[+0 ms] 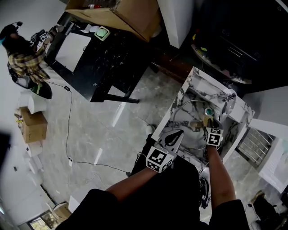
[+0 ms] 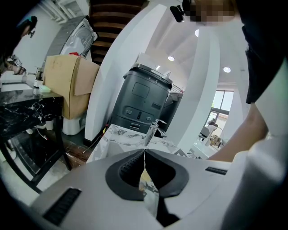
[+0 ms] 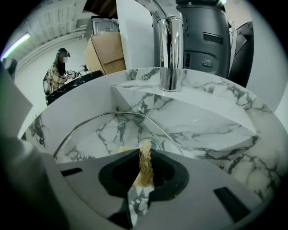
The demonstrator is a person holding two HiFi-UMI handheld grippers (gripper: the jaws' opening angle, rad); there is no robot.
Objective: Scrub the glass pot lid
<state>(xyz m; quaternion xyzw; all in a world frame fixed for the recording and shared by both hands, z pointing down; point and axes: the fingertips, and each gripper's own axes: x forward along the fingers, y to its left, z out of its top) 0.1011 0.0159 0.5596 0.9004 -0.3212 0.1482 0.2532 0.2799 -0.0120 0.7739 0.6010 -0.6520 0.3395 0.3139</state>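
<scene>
The glass pot lid [image 1: 186, 112] with a metal rim stands tilted in the white marble sink [image 1: 198, 85]. My left gripper [image 1: 181, 132] is at the sink's near left edge, shut on the lid's rim; only a thin glassy sliver of the lid [image 2: 146, 184] shows between the jaws of that gripper [image 2: 145, 150]. My right gripper [image 1: 208, 122] is shut on a tan scrubbing sponge [image 3: 145, 167]. That gripper [image 3: 145, 152] holds the sponge against the lid [image 3: 103, 134], whose rim arcs in front of it. Whether the sponge touches the glass is unclear.
A chrome faucet [image 3: 171, 49] rises behind the basin, and a teal drain [image 1: 209, 111] lies in the sink bottom. A dark grey appliance [image 2: 139, 101] stands behind the counter. Far left, a person [image 1: 24, 54] works at a black table [image 1: 101, 63] near cardboard boxes [image 1: 121, 13].
</scene>
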